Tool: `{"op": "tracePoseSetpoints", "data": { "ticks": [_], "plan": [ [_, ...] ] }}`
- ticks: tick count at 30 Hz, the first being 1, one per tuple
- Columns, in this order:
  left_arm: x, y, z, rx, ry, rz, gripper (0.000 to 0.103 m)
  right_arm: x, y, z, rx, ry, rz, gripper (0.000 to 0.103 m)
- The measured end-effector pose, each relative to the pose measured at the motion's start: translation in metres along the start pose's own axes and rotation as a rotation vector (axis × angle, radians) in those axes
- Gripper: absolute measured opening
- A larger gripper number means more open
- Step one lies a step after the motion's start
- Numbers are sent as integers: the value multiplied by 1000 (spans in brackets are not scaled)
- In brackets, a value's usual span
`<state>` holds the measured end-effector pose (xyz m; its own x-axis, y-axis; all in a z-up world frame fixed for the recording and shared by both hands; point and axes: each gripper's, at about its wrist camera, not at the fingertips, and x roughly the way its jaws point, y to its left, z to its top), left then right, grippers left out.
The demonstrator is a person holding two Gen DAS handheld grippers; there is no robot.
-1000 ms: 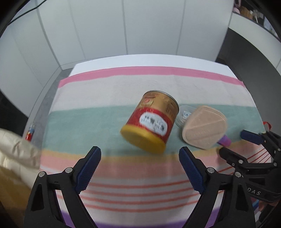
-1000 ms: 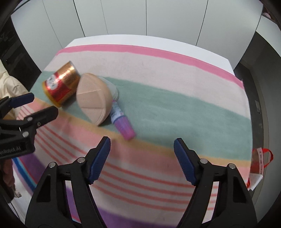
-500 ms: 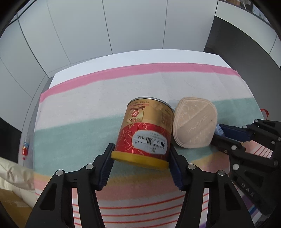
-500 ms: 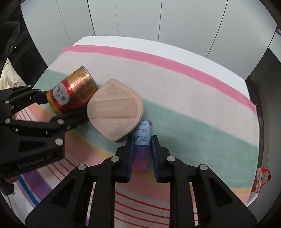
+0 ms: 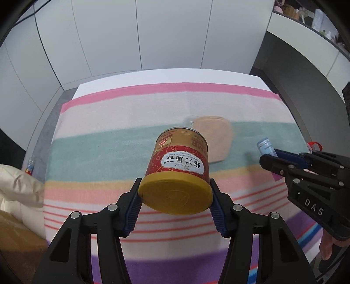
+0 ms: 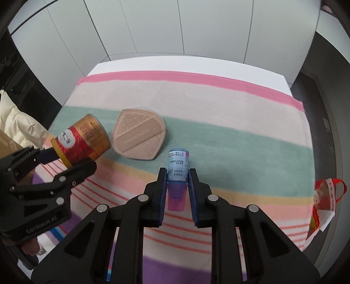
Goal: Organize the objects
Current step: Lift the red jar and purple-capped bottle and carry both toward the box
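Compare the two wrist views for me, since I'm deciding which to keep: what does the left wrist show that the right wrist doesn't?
Only the left wrist view shows the can's yellow lid face-on, clamped between the left tongs, and a high shelf with small items.

Only the right wrist view shows the bottle's purple cap between the right tongs, and a red and white bag at the table's edge.

Both show the red and gold can, the beige compact, the blue bottle and the striped cloth.

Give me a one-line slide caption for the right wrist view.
Right gripper clamps a small blue bottle above the striped cloth; left gripper holds a red can.
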<state>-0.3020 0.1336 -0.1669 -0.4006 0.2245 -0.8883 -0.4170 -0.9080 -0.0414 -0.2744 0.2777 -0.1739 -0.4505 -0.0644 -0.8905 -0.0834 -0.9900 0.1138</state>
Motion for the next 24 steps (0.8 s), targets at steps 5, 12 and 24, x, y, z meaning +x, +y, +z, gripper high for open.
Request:
{"op": "tracePoseSetpoints", "data": {
  "ticks": [5, 12, 24],
  "plan": [
    [-24, -10, -12, -8, -10, -2, 57, -28, -3, -14, -3, -10, -4, 20],
    [-69, -20, -27, -63, -40, -10, 57, -76, -12, -38, 19, -29, 1, 20],
    [-164, -43, -44, -69, -145, -39, 57, -172, -10, -56, 32, -97, 21, 20]
  ]
}}
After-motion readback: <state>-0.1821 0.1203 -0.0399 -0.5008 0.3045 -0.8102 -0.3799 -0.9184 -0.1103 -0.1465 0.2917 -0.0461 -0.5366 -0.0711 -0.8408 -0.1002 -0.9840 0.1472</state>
